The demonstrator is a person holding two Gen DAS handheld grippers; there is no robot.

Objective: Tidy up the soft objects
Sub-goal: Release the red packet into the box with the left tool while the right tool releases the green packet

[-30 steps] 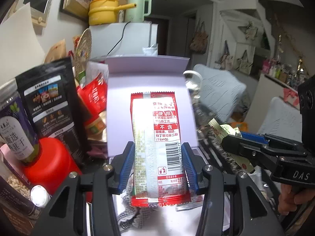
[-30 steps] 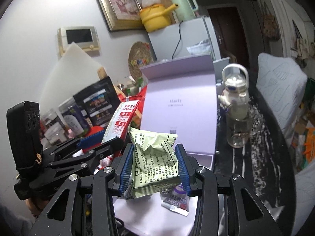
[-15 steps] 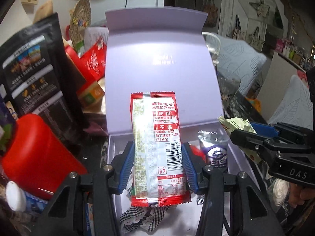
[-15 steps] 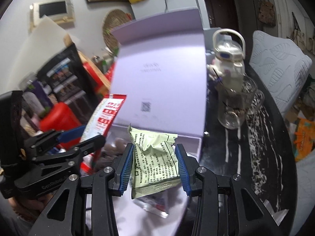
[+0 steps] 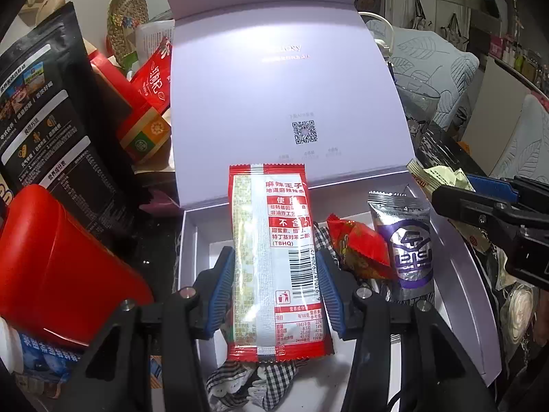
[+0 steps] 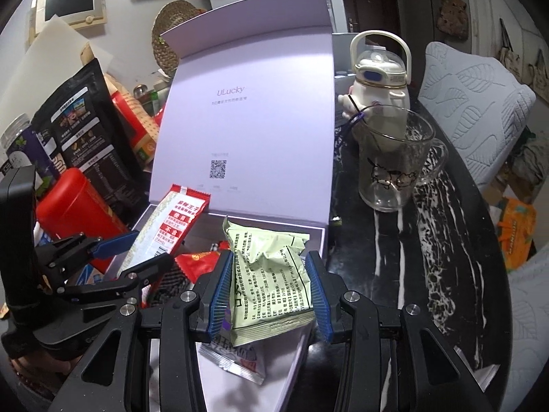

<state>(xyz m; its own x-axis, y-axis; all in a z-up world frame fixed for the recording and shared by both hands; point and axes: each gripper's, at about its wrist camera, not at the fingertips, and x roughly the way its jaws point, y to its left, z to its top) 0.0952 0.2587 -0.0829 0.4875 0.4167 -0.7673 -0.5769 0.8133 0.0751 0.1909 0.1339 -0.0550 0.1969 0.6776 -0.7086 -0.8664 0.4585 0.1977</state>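
left gripper (image 5: 276, 283): jaws clamped on red snack packet (image 5: 274, 257), tilted down over lavender box (image 5: 459, 274)
right gripper (image 6: 269, 286): jaws clamped on green packet (image 6: 271, 274), same tilt

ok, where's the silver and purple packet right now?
In the left wrist view the silver and purple packet lies inside the open lavender box, toward its right side, just right of the red wrapped snack and the left hand-held gripper.
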